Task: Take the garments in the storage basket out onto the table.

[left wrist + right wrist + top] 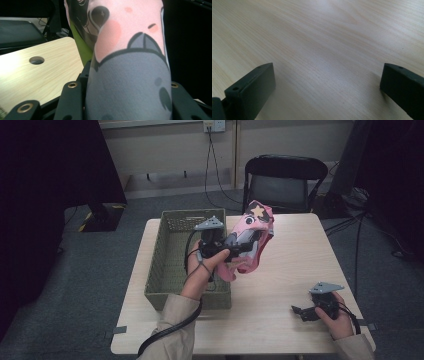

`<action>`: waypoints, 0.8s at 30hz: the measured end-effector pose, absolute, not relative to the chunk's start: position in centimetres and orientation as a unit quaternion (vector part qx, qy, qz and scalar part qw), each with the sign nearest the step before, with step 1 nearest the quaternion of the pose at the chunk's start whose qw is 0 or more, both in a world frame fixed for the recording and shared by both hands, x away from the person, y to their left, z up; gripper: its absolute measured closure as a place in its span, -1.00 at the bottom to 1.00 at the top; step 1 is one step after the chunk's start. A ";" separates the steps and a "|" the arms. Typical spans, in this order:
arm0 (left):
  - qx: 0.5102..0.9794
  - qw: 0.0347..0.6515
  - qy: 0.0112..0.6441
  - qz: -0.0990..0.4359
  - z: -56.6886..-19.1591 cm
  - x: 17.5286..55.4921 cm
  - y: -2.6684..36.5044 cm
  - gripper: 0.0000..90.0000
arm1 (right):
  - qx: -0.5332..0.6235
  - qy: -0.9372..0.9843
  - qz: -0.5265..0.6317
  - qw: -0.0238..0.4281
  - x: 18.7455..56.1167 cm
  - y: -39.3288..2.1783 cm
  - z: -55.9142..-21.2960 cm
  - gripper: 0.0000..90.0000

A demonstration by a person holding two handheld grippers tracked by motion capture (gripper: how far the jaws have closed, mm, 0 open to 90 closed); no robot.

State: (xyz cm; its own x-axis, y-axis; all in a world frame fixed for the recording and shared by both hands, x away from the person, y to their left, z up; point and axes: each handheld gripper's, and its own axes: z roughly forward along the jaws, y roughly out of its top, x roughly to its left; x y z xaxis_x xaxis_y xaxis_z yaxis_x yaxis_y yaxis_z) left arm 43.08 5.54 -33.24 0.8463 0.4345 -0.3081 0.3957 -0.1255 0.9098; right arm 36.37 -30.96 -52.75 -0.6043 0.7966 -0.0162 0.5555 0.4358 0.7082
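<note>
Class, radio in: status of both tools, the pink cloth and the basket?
Left tool shut on pink cloth, held above table. Right tool open, low over table. Green basket beside cloth, nothing blocking.

No legible text, label, brand name or number appears in any view. The pink cloth item [252,237] carries printed graphics only: a pale star on a dark patch in the high view, and a dark round shape with a small star, pink blotches and grey outlined areas in the left gripper view (none of these forms a letter or digit). The wall socket plate [214,125] at the top of the high view is too small to show any marking.
</note>
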 end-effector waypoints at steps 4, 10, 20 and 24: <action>0.750 0.601 0.276 0.015 -33.6 42.9 4.6 0.24 | 0.408 0.829 0.340 0.177 36.4 -31.0 -52.8 -1.00; 0.754 0.597 0.273 0.011 -34.3 42.5 3.0 0.24 | 0.408 0.829 0.340 0.177 36.4 -31.0 -52.8 -1.00; 0.760 0.592 0.267 0.004 -35.7 41.9 0.6 0.24 | 0.408 0.828 0.340 0.177 36.4 -31.0 -52.8 -1.00; 0.762 0.590 0.266 0.003 -36.2 41.7 0.0 0.24 | 0.408 0.829 0.340 0.177 36.4 -31.0 -52.8 -1.00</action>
State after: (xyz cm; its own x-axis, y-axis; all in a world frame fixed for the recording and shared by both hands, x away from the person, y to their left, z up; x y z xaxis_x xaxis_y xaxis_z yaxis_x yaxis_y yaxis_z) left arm 41.70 0.01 -36.15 0.8587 0.4090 -0.3087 0.4016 -0.1628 0.9012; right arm 36.37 -30.96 -52.75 -0.6045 0.7964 -0.0165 0.5549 0.4358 0.7086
